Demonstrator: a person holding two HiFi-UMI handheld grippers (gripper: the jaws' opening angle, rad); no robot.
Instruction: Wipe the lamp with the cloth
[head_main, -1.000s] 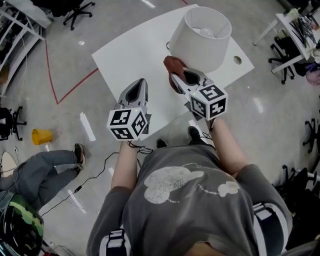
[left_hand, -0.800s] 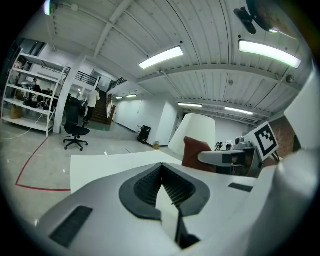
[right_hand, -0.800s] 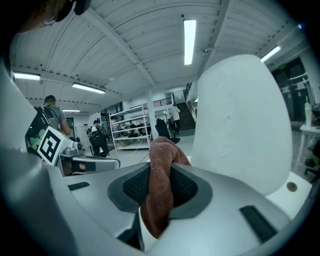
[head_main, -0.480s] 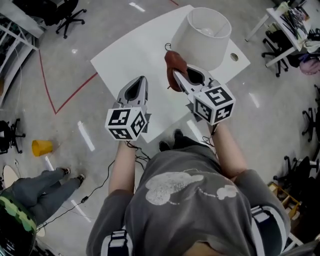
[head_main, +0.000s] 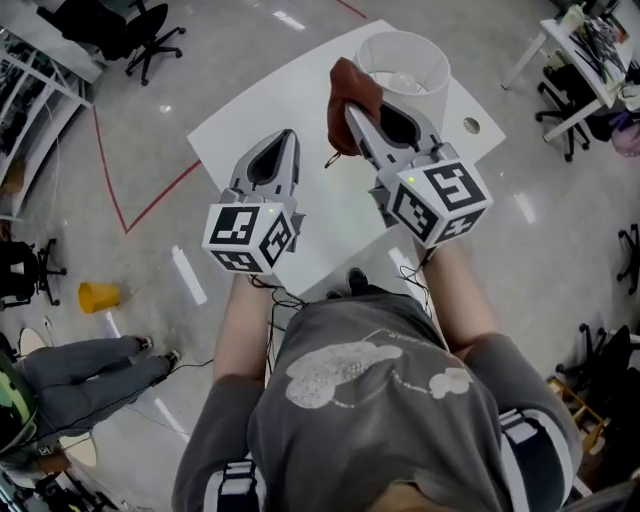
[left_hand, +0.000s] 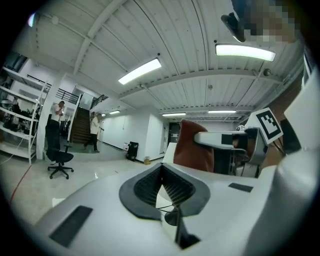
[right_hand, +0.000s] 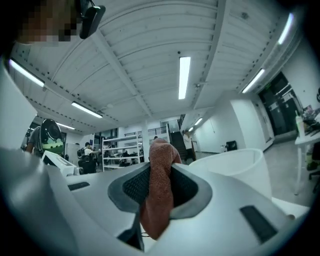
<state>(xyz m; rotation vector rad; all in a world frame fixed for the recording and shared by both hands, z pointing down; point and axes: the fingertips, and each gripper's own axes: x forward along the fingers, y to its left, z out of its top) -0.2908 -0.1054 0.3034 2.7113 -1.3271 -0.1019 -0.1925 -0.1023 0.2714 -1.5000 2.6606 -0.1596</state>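
Observation:
A white lamp shade (head_main: 404, 62) stands on the white table (head_main: 262, 108) at its far right part. My right gripper (head_main: 352, 108) is shut on a rust-brown cloth (head_main: 348, 90), which is pressed against the shade's near left side close to the top rim. In the right gripper view the cloth (right_hand: 158, 195) hangs between the jaws of the right gripper (right_hand: 160, 161), with the shade (right_hand: 234, 168) just to its right. My left gripper (head_main: 286, 135) hovers over the table left of the lamp, shut with nothing in it. In the left gripper view its tips (left_hand: 162, 169) meet, and the cloth (left_hand: 192, 148) shows beyond them.
A round hole (head_main: 471, 125) sits in the table right of the lamp. On the floor are an office chair (head_main: 150, 28), a red tape line (head_main: 150, 172), a yellow cone (head_main: 98, 296) and a seated person's legs (head_main: 85, 362). A cluttered desk (head_main: 585, 45) stands at the right.
My right gripper has carried the cloth up the shade's side, from its lower left part to near the top rim. The left gripper has stayed almost still.

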